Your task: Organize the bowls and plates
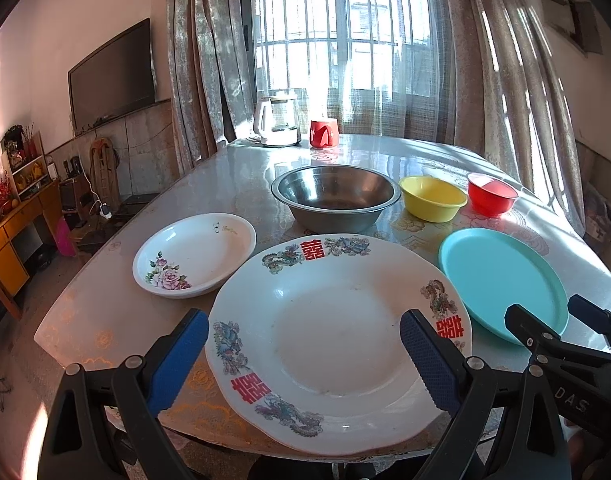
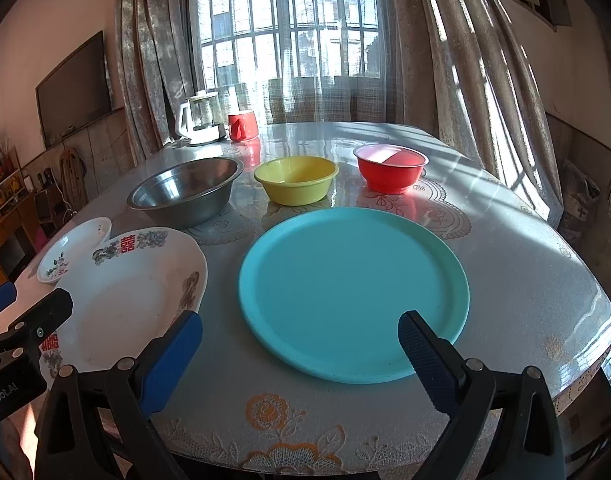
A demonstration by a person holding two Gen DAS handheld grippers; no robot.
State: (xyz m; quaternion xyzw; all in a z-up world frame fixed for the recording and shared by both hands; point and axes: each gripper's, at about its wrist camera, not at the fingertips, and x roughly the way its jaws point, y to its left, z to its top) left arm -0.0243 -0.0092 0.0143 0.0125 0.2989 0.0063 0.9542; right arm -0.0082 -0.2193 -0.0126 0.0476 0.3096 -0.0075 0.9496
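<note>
Plates, three on tabletop [image 2: 505, 280]: dragon plate [image 1: 337, 340], floral plate [image 1: 193, 256], teal plate [image 2: 353, 292], three bowls behind: steel [image 1: 335, 196], yellow [image 2: 295, 178], red [image 2: 391, 170], left tool [image 1: 304, 354] and right tool [image 2: 300, 354] released, hovering

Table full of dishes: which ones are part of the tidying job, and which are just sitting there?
For the job: big white plate, floral plate, teal plate, steel bowl, yellow bowl, red bowl.

Just lying about: kettle, red mug, TV.
</note>
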